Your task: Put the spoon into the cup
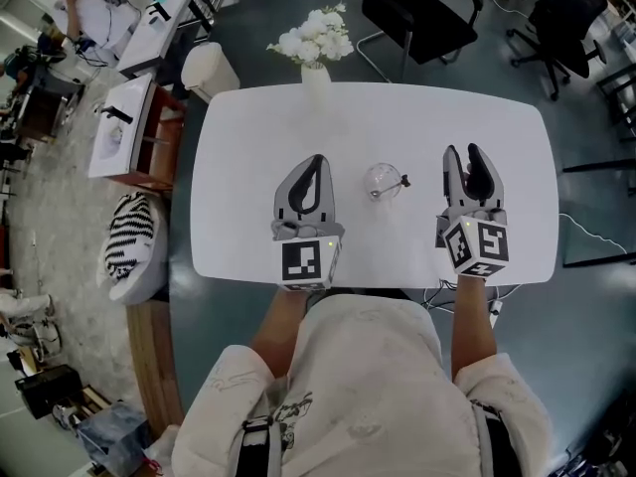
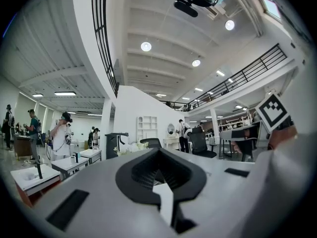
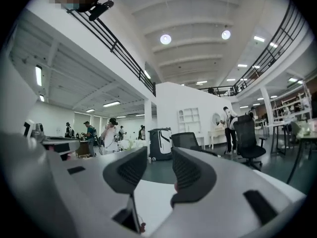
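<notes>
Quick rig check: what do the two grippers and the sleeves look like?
Both the left gripper and the right gripper have light grey bodies with curved black jaw pads. Each carries a white cube with black square markers. The sleeves are short and off-white.
</notes>
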Demonstrator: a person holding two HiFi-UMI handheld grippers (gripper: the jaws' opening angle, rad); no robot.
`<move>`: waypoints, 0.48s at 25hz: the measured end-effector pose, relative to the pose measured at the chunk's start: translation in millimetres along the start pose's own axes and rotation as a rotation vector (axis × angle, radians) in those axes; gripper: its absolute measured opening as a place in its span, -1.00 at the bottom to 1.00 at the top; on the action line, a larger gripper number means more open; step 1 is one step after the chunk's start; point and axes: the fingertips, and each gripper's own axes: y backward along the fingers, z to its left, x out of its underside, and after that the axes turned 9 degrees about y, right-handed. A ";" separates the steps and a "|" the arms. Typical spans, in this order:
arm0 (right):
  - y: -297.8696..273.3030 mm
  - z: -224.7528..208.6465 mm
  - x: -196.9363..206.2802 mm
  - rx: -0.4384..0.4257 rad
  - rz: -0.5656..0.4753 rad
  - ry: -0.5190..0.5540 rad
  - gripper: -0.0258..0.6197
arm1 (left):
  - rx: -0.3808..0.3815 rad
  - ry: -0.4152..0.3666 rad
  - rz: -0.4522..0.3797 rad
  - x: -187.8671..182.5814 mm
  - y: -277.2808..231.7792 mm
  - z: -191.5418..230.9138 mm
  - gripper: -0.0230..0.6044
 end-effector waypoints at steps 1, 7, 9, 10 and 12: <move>0.8 -0.3 -7.1 0.002 -0.016 0.017 -0.48 | 0.001 0.000 -0.009 -5.9 0.0 0.2 -0.91; 6.9 -3.1 -47.4 0.001 -0.102 0.072 -0.48 | 0.005 -0.023 -0.072 -47.3 1.6 -5.6 -0.92; 10.0 -2.5 -57.9 0.011 -0.125 0.084 -0.50 | 0.007 -0.034 -0.085 -56.8 2.0 -7.1 -0.91; 10.7 -1.3 -61.0 0.013 -0.133 0.088 -0.52 | 0.007 -0.036 -0.090 -59.8 2.4 -7.1 -0.91; 10.3 1.9 -62.9 0.008 -0.143 0.080 -0.55 | 0.007 -0.035 -0.101 -64.5 3.4 -6.4 -0.91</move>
